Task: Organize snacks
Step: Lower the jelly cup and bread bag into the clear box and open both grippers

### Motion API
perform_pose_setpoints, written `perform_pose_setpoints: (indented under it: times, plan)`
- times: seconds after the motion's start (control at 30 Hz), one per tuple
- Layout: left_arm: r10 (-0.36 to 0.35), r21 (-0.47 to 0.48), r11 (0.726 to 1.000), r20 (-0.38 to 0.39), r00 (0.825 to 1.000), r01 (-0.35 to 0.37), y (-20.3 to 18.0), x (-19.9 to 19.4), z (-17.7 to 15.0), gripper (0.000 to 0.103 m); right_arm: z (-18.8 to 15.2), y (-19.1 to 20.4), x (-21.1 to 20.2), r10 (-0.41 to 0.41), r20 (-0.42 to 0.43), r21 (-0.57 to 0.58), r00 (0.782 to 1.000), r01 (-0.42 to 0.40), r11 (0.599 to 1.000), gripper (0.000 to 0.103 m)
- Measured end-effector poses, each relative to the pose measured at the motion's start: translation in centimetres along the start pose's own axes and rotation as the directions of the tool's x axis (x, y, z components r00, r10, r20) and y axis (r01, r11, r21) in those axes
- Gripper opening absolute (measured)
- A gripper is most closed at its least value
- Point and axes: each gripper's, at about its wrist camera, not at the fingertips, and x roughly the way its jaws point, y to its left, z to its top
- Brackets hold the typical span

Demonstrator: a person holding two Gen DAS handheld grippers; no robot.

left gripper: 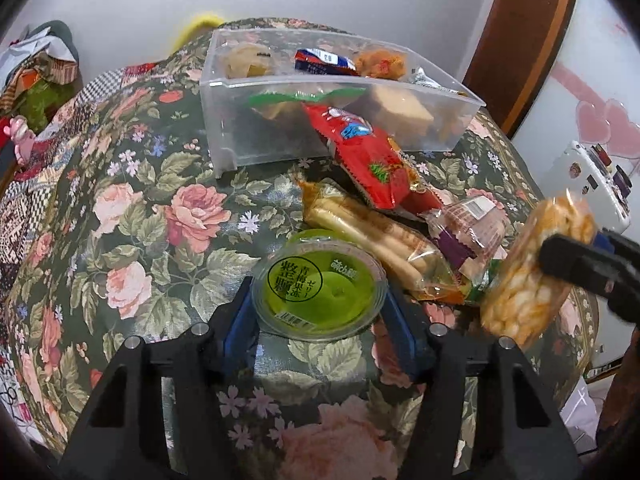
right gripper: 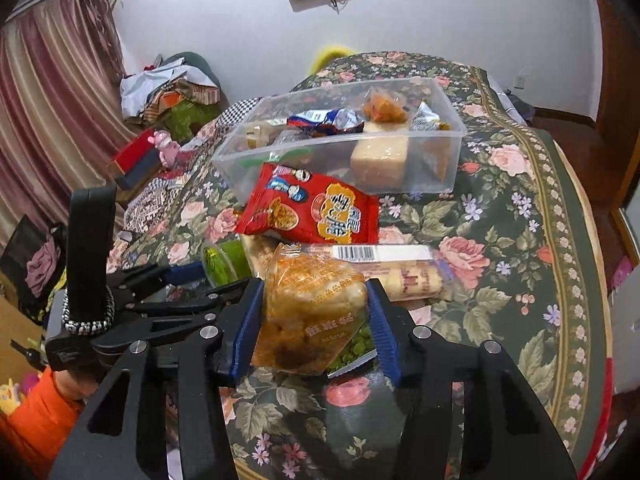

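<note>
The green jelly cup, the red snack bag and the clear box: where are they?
green jelly cup (left gripper: pixel 320 292), left wrist view, printed lid.
red snack bag (right gripper: pixel 312 210), right wrist view, front.
clear box (right gripper: pixel 420 172), right wrist view, near wall.
</note>
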Motion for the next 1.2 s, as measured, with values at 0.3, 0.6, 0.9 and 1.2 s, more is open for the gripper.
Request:
perform_pose_setpoints:
  times: [0.3,0.6,0.9,1.2]
  plan:
    - [0.007,0.013,1.000,0.071,0.997,-0.008,0.2,-3.0,0.4,0.059,1.3,-0.7,-1.1,-0.017,0.042,0.011,0.999,0.017,1.000,0.047]
    - [0.001,0.024,1.000,0.168,0.986,-0.005,0.0,-6.5,3.1,0.059,3.8,-1.3,-2.2,-0.041,0.114,-0.001,0.993,0.041,0.999,0.047]
    - [-0.010,0.034,0.999,0.250,0.968,0.002,-0.2,-8.2,7.7,0.059,7.7,-1.6,-2.7,-0.056,0.198,-0.017,0.979,0.060,0.998,0.047]
    - [0.000,0.023,1.000,0.286,0.958,-0.007,0.3,-7.4,12.2,0.059,11.3,-0.9,-0.5,-0.064,0.231,-0.042,0.971,0.076,0.996,0.047]
